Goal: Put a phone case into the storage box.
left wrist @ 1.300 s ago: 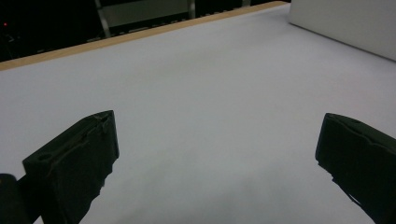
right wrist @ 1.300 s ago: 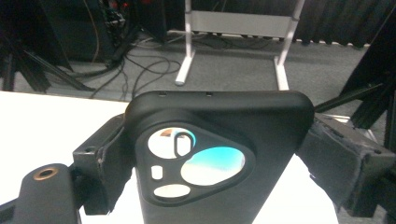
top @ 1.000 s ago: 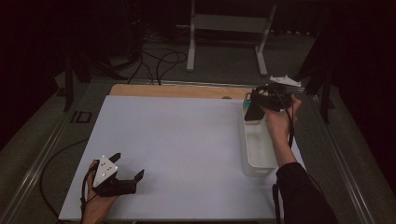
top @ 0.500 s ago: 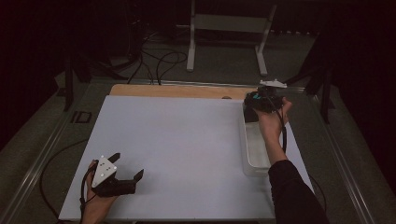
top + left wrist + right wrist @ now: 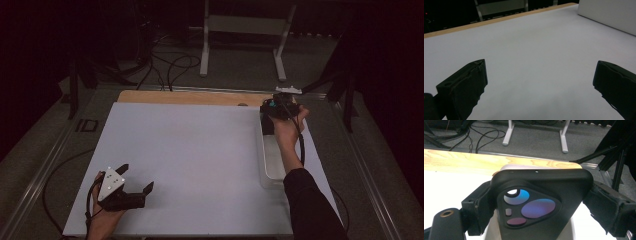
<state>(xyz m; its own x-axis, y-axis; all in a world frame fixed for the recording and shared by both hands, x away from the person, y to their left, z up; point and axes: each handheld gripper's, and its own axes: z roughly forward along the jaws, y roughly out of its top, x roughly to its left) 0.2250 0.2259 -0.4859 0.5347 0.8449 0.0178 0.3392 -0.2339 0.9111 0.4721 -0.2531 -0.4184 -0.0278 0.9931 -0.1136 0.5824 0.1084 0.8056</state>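
Black remote [image 5: 539, 205] clamped by right gripper [image 5: 272, 116] over clear bin [image 5: 272, 167], right edge. Left gripper [image 5: 134, 181] spread, unloaded, near-left corner.

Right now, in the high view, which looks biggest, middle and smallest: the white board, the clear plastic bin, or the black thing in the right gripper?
1. Flat white board, by far the biggest.
2. Long clear plastic bin.
3. Black phone-like device, held in the right gripper, smallest.
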